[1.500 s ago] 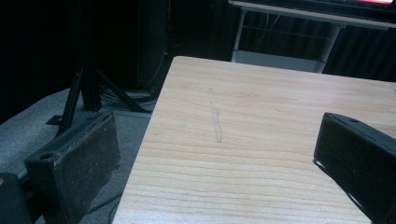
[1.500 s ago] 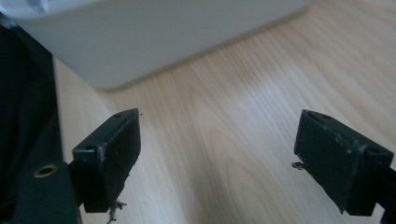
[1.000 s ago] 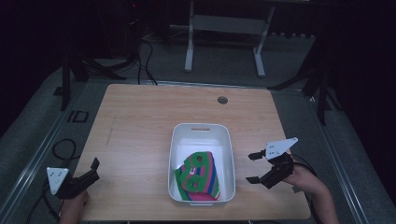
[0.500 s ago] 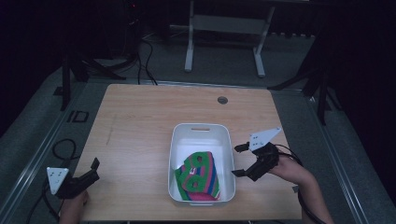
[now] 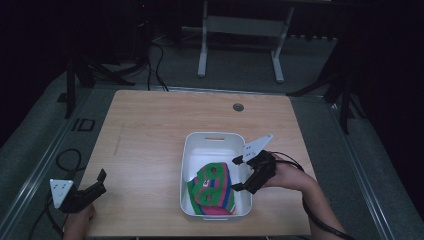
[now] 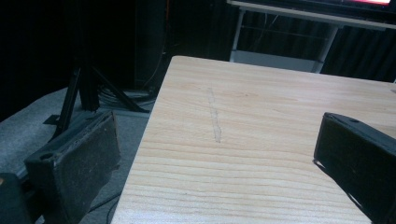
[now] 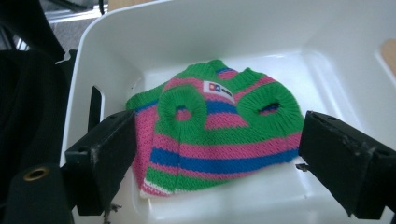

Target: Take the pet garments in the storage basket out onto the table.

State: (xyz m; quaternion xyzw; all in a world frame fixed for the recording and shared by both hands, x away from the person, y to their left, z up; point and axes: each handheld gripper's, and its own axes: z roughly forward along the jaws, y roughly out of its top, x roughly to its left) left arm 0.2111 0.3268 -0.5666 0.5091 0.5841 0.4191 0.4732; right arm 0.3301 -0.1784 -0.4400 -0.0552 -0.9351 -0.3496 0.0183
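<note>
A small knitted garment [image 5: 212, 187] [image 7: 219, 135] striped green, pink and blue lies in the near half of a white plastic bin [image 5: 214, 136] [image 7: 261, 32] on the wooden table [image 5: 150, 130]. My right gripper [image 5: 239, 174] [image 7: 212, 161] is open over the bin's right rim, its jaws either side of the garment in the right gripper view, with nothing held. My left gripper [image 5: 100, 182] [image 6: 215, 154] rests open at the table's near left corner, its jaws empty over bare wood.
A round cable hole [image 5: 238, 107] sits near the table's far edge. Cables [image 5: 67, 160] trail on the grey floor to the left. A metal stand [image 5: 240, 35] is behind the table, with dark tripod legs [image 5: 90, 70] at the far left.
My right gripper has moved left from beside the bin to over its right rim, toward the garment. The left gripper has stayed put.
</note>
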